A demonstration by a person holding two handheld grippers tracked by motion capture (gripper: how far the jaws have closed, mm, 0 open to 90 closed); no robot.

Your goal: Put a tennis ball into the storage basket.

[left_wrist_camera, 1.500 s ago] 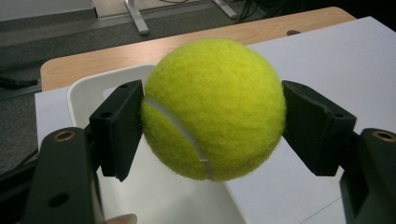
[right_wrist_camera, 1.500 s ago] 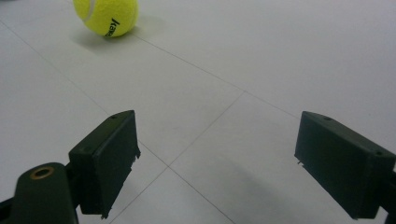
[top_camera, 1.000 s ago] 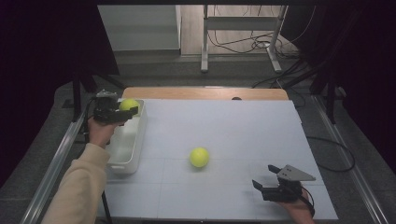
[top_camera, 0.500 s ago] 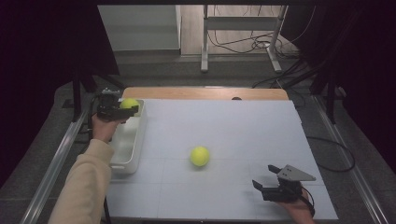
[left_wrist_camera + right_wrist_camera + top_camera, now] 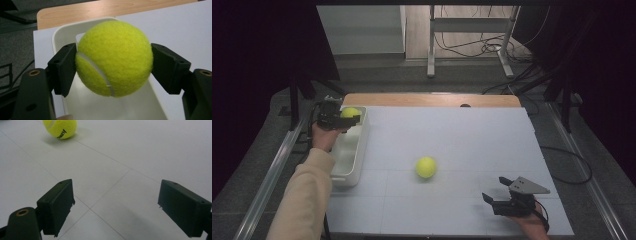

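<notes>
On the left I have my left claw (image 5: pixel 348 119) pinching a tennis ball (image 5: pixel 350 112), and the left gripper view confirms it: both black pads press into the felt on opposite sides of that ball (image 5: pixel 113 58), which hangs above the far end of the white bin (image 5: pixel 353 150). The bin sits along the left edge of the white surface (image 5: pixel 452 135), and what I can see of its inside under the ball looks bare. So I judge this first ball as carried to the right place but not yet let go; it needs a release into the bin before it counts as done.

Moving toward the middle, a second ball (image 5: pixel 426 167) lies loose on the surface, well apart from the bin and from both claws. Nothing touches it.

On the right, near the front edge, my right claw (image 5: pixel 494 201) hovers low with its jaws spread wide and nothing between them. In the right gripper view the loose ball (image 5: pixel 59 128) sits far ahead and off to the left of those jaws.

My reading: roughly half of the first delivery is done, and the whole second one is left, with the right claw the nearer one for fetching the loose ball.
</notes>
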